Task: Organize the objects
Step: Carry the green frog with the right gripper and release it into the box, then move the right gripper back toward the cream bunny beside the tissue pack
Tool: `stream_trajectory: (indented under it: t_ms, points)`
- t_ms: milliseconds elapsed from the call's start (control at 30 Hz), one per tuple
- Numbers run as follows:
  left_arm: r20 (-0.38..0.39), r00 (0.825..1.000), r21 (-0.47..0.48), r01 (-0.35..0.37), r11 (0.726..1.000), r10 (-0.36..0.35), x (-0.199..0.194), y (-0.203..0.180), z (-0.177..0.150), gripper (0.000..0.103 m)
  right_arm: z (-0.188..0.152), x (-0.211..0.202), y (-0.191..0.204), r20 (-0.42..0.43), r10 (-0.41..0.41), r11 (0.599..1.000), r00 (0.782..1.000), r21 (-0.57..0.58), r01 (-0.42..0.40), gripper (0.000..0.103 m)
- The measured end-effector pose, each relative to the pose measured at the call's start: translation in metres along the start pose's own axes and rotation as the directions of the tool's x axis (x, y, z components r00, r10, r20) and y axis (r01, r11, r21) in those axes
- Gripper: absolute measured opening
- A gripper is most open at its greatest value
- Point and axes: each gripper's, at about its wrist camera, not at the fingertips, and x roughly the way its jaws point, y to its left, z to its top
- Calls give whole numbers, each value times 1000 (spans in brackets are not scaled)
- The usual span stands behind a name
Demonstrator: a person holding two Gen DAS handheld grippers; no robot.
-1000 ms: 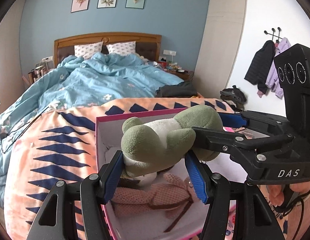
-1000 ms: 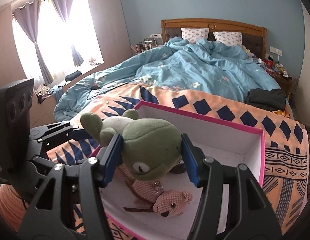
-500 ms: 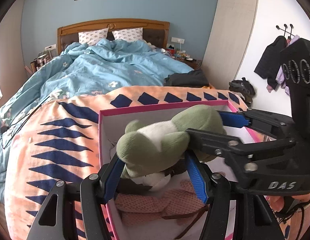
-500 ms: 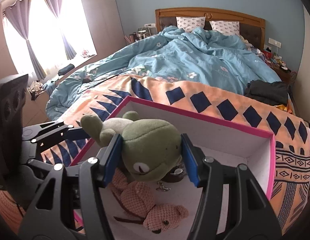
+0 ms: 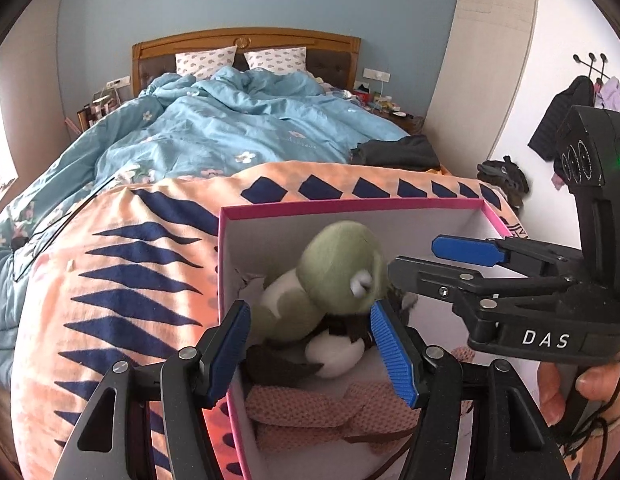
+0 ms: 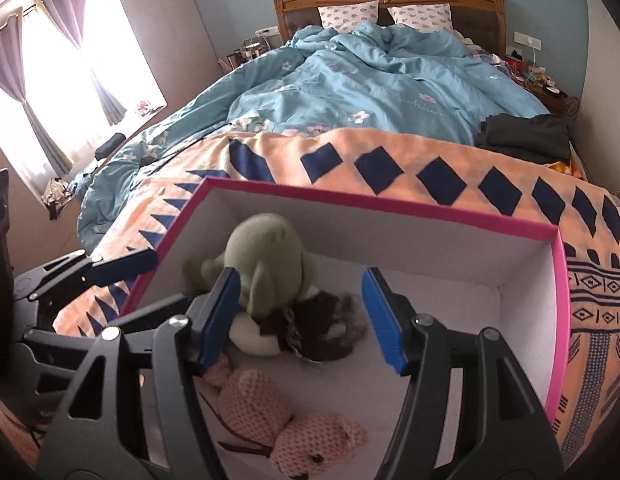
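A green plush frog (image 5: 330, 280) lies inside the pink-rimmed white box (image 5: 350, 204), on top of a dark brown plush (image 6: 318, 324); it also shows in the right wrist view (image 6: 265, 260). A pink knitted bear (image 6: 285, 428) lies at the near end of the box. My left gripper (image 5: 310, 340) is open over the box's left wall, its pads on either side of the frog's body without squeezing it. My right gripper (image 6: 299, 320) is open above the box, apart from the frog.
The box rests on an orange blanket with navy diamonds (image 5: 121, 280) at the foot of a bed. A blue duvet (image 5: 237, 128) covers the bed, with dark folded clothes (image 6: 526, 136) on its right edge. A window with curtains (image 6: 49, 80) is at the left.
Both grippers carried the frog down over the box and opened. The frog dropped out of the right gripper's grasp and now lies in the box on the brown plush.
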Motion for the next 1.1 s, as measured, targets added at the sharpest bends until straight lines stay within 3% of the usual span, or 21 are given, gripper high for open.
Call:
stream_trajectory:
  t_ms: [100, 233, 767, 1100]
  points:
    - [17, 1000, 2, 15, 1000, -15, -4, -3, -5, 69, -5, -3, 0, -1, 10, 1000, 1000, -2, -10, 65]
    - [85, 996, 7, 34, 999, -34, -22, -7, -13, 83, -11, -8, 5, 3, 16, 1000, 1000, -21, -15, 65]
    - [271, 951, 43, 142, 989, -149, -100, -24, -57, 88, -63, -89, 29, 136, 129, 989, 982, -88, -118, 65]
    - [280, 938, 56, 198, 979, -205, -119, -40, -100, 89, -118, -131, 38, 172, 156, 981, 973, -145, -132, 69]
